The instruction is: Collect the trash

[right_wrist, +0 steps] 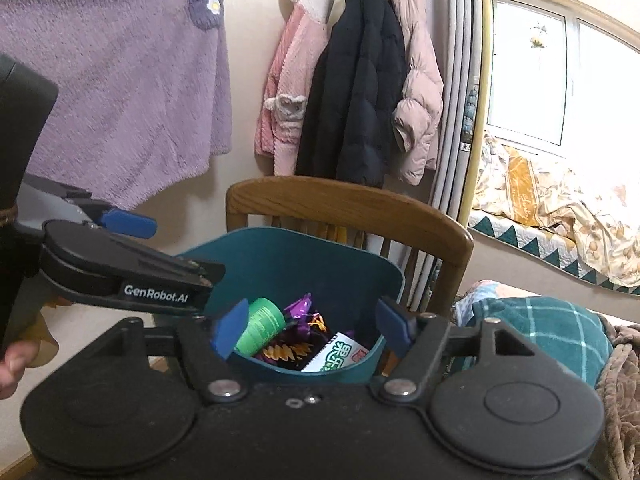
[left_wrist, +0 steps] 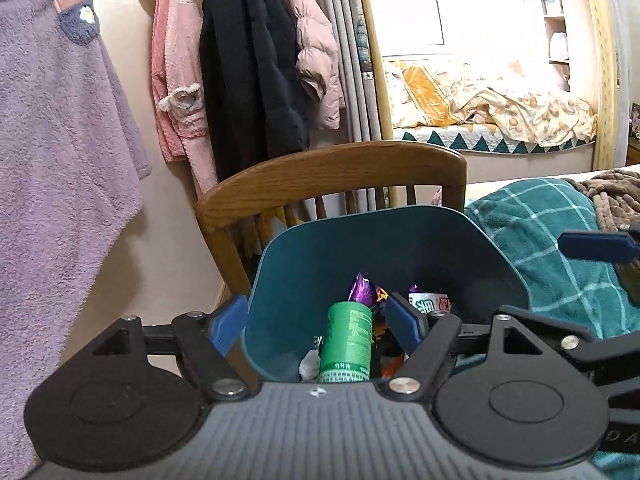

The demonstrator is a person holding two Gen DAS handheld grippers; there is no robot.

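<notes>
Nearest, the left hand-held gripper [left_wrist: 316, 320] has its blue fingers spread apart, one on each side of the near-left wall of the teal trash bin [left_wrist: 400, 236], gripping nothing. The right hand-held gripper [right_wrist: 314, 326] also stands apart over the bin's near rim. Inside lie a green can [left_wrist: 347, 344], purple wrappers [right_wrist: 298, 310] and a white packet [right_wrist: 338, 356]. Behind stands a wooden chair [left_wrist: 332, 172], then hanging coats [left_wrist: 248, 64] on the far wall.
</notes>
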